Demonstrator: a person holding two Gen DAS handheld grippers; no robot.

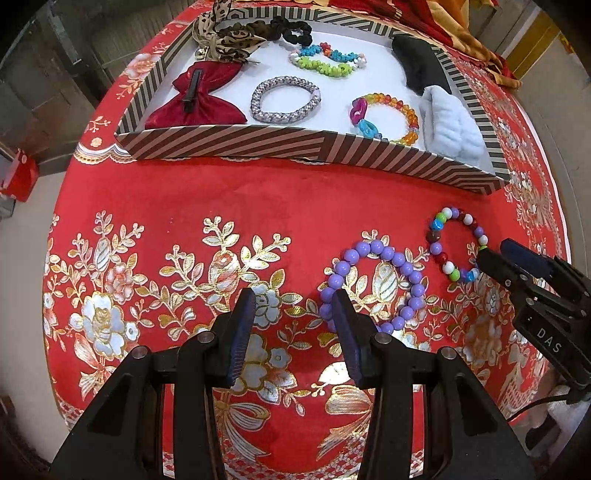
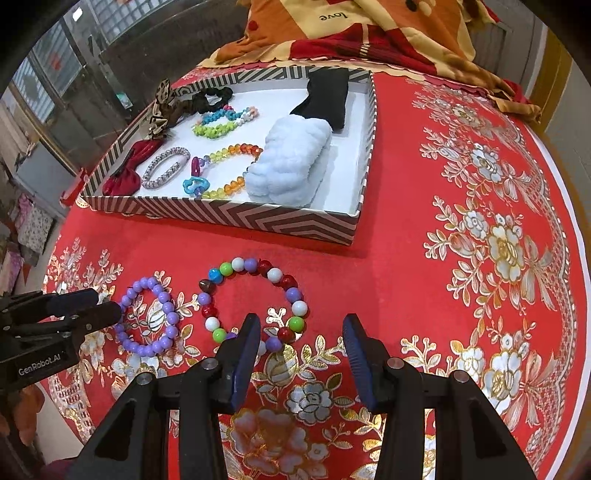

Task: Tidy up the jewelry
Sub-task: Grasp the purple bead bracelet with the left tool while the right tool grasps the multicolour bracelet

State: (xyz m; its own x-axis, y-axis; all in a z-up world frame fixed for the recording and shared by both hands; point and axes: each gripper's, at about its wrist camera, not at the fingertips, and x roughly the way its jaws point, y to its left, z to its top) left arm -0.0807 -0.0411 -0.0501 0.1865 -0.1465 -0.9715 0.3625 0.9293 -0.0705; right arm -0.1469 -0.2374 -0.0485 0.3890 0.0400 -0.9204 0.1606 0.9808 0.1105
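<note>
Red cloth [image 1: 229, 192] patterned with gold and silver flowers covered the round table, the largest thing under both grippers. Beyond the fingertips of each gripper sat a shallow striped tray [image 1: 236, 144] with a white floor. Inside it lay a pale blue fluffy band [image 2: 291, 166] and a black fabric piece [image 2: 325, 98] on the side nearer the right gripper, a dark red bow clip [image 1: 195, 98] and a leopard-print bow [image 1: 225, 40] on the side nearer the left gripper, and between them a black scrunchie [image 1: 295, 31], a silver braided bracelet [image 1: 284, 99], a bracelet of clear coloured beads [image 1: 388, 118] and a green and blue beaded piece [image 1: 325, 59].

On the cloth, short of the tray, lay two bracelets just beside each other. The purple bead bracelet [image 1: 373, 286] lay right at the left gripper [image 1: 293, 306], whose jaws stood apart with nothing between them; one finger [image 1: 345, 325] covered part of the ring's near edge, though whether it touched the beads I could not tell. The multicoloured bead bracelet [image 2: 255, 302] lay at the right gripper [image 2: 301, 332], whose jaws were also apart and held nothing; its inner finger [image 2: 245, 354] overlapped the near side of that ring, while the other finger stood over bare cloth.
</note>
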